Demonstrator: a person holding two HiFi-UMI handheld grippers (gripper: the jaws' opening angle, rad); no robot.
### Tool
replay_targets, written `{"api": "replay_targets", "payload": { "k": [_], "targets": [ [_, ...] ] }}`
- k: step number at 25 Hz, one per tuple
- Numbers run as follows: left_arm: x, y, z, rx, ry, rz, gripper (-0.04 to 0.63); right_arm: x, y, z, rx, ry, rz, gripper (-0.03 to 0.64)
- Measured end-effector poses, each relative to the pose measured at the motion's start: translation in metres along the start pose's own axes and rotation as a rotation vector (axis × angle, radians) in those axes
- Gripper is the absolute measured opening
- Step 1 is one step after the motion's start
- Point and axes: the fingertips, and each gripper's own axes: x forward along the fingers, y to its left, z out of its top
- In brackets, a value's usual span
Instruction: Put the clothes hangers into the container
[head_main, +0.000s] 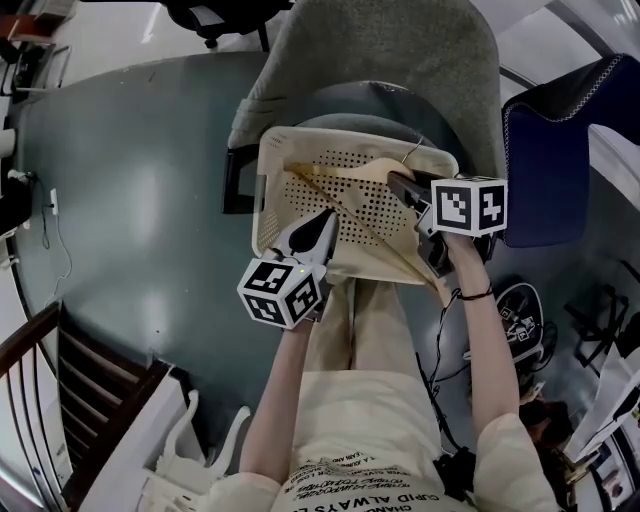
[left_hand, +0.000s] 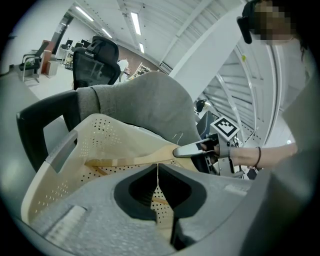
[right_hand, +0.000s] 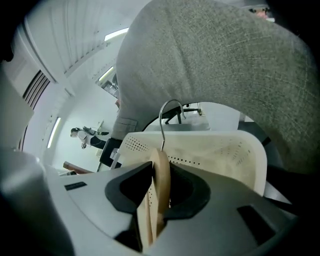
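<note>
One wooden clothes hanger (head_main: 352, 216) lay slantwise across the container (head_main: 262, 200), with its lower end past the near rim, so it was judged not yet fully inside. The hanger was pale, smooth wood, flat in section and gently curved, with a thin metal hook (right_hand: 165, 112) rising from its neck. It would likely handle as light and rigid, not fragile. The varnished faces could slip, and the long arms would swing about any off-centre hold. The neck just under the hook was therefore the soundest place to grip.

The right hand-held gripper (right_hand: 160, 167) was clamped there, its dark pads pressing on the two flat faces of the wood. The left hand-held gripper (left_hand: 157, 165) had its jaw tips together over the container. Nothing seemed to be between them, though the hanger's arm passed so close behind the tips that slight contact could not be ruled out.

The container was a cream plastic basket with rounded corners, and its floor and walls were pierced by rows of small holes. It rested on the surface of a chair (head_main: 400, 60) with a coarse grey fabric back.
</note>
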Motion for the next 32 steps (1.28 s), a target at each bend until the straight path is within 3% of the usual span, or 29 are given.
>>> {"api": "replay_targets", "payload": {
  "k": [16, 24, 32],
  "targets": [
    [0.007, 0.001, -0.004, -0.007, 0.002, 0.014, 0.025, 0.01, -0.024, -0.005, 0.003, 0.028, -0.146, 0.125],
    [0.009, 0.0, -0.005, -0.004, 0.005, 0.015, 0.025, 0.015, -0.03, -0.007, -0.043, 0.022, -0.247, 0.208],
    [0.008, 0.0, -0.006, -0.003, 0.004, 0.019, 0.025, 0.016, -0.03, -0.001, -0.086, -0.049, -0.302, 0.267]
  ]
}}
